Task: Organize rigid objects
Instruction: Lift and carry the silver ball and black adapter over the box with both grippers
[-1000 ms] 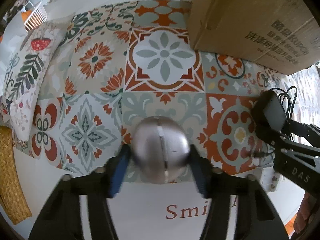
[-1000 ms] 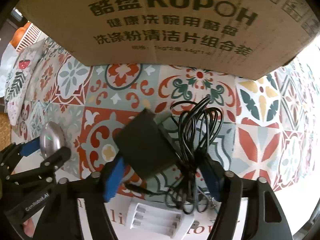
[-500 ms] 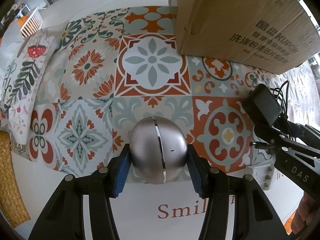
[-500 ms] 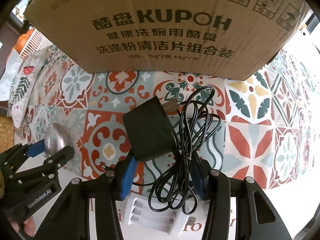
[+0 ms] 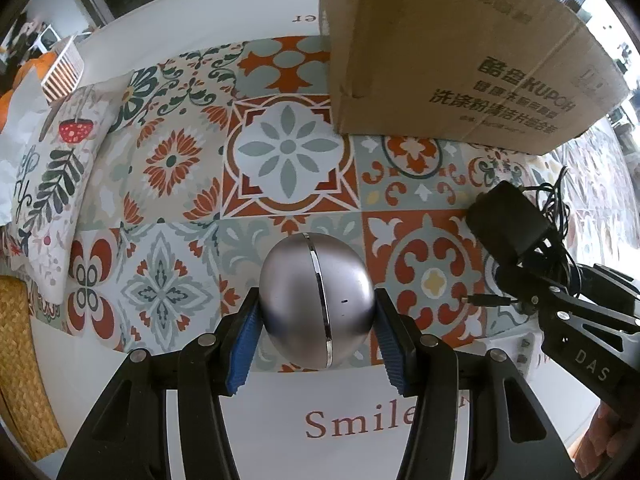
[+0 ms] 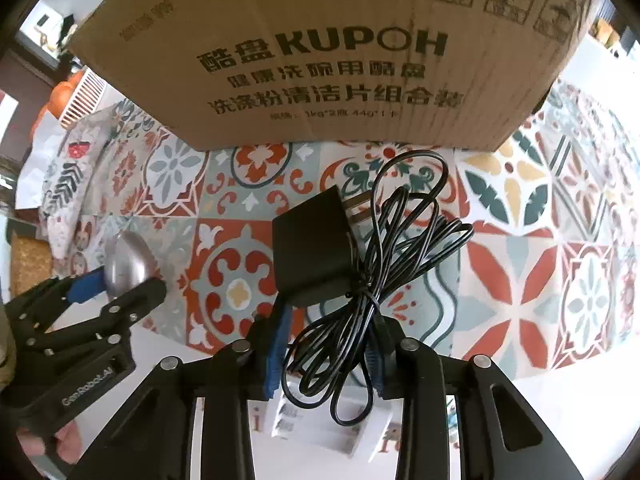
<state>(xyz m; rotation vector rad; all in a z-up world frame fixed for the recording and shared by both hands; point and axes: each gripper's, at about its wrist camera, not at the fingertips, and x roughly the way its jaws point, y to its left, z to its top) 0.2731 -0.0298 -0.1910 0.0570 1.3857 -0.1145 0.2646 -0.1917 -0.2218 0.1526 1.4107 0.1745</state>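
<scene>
Both grippers point steeply down over a table laid with a patterned tile-print mat [image 5: 288,152], and each has something in its grasp. The left gripper [image 5: 316,320] has its blue pads [image 5: 244,340] pressed against the two sides of a silver egg-shaped object [image 5: 316,300], a smooth metallic shell with a bright chrome seam running down its middle; it is held clear above the mat's near edge, just over the white border where the word "Smile" is printed. The right gripper [image 6: 326,344] is clenched on a black power adapter [image 6: 312,252] together with its bundled black cable [image 6: 384,264] (the loops spill out over the fingers and the plug prongs stick up toward the box). The adapter's body rises above the pads, and its barrel plug dangles free to the side, as the left camera shows. Below the right gripper lies a small white battery charger [image 6: 316,428], resting on the white edge of the mat. Behind both grippers stands a large cardboard box [image 6: 320,52] printed "KUPOH" with Chinese lettering, sitting on the far part of the mat. Off to the left lie a leaf-print cushion [image 5: 48,184] and a woven straw mat [image 5: 24,368]. A bit of a hand [image 6: 60,440] shows under the left gripper's body.
</scene>
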